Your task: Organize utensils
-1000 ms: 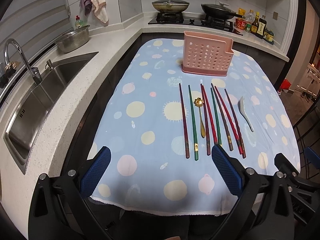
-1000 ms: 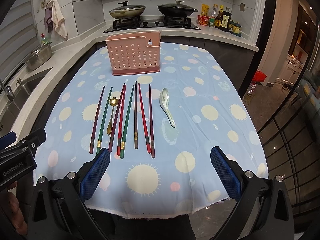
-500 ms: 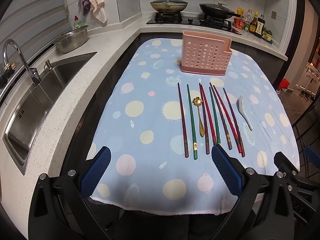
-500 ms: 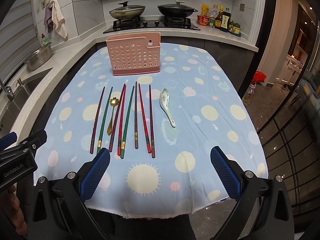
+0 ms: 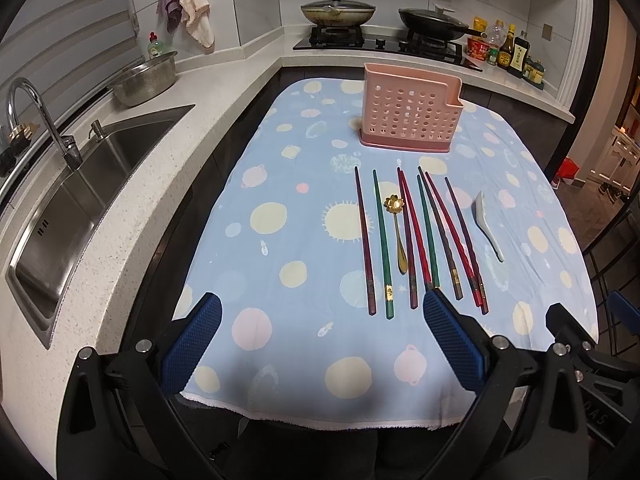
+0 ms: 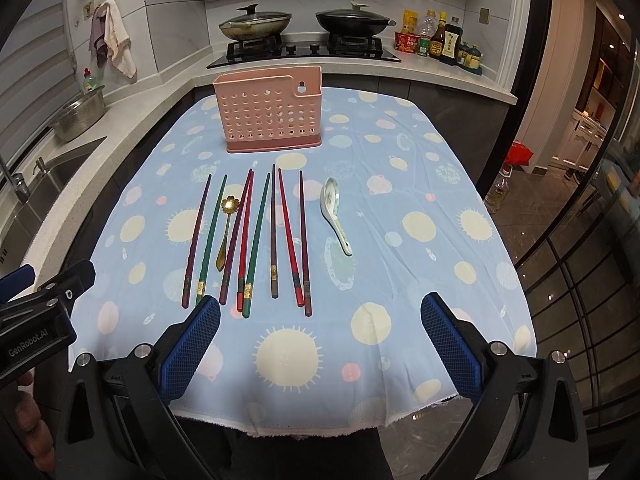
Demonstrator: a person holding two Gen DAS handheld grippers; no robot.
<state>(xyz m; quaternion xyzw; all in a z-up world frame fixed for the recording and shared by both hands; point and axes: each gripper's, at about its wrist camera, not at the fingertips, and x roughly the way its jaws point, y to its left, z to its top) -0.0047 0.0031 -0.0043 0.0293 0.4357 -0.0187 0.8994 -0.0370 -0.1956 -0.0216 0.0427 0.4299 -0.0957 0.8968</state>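
The left claw (image 5: pixel 318 344) hangs over the near edge of the surface, jaws spread wide and empty. The right claw (image 6: pixel 320 344) hangs beside it, also wide apart and holding nothing. Each shows blue ribbed pads (image 6: pixel 192 344) on black arms.

Beyond the claws, a blue cloth (image 6: pixel 420 184) with pale dots and suns covers the surface. On it lies a row of chopsticks (image 6: pixel 260 236), red, green and dark, pointing from near to far, some crossing or touching their neighbours. A small gold spoon (image 6: pixel 226 232) with a flower-shaped bowl lies among the left-hand chopsticks. A white ceramic spoon (image 6: pixel 334 212) lies just right of the row, apart from it.

Farther back stands a pink rack (image 6: pixel 270 118) with round holes, upright; nothing shows above its rim.

To the left a steel sink (image 5: pixel 76 200) and tap sit in a pale counter. At the far end a stove (image 6: pixel 304 50) carries two lidded pans, with sauce bottles (image 6: pixel 444 42) to the right.

No utensil has been lifted, so the task appears to be at its start, the first reach not yet made. The next move likely calls for one claw to descend onto the thick near end of an outer chopstick or a spoon handle, close on it alone, then carry it to the rack.
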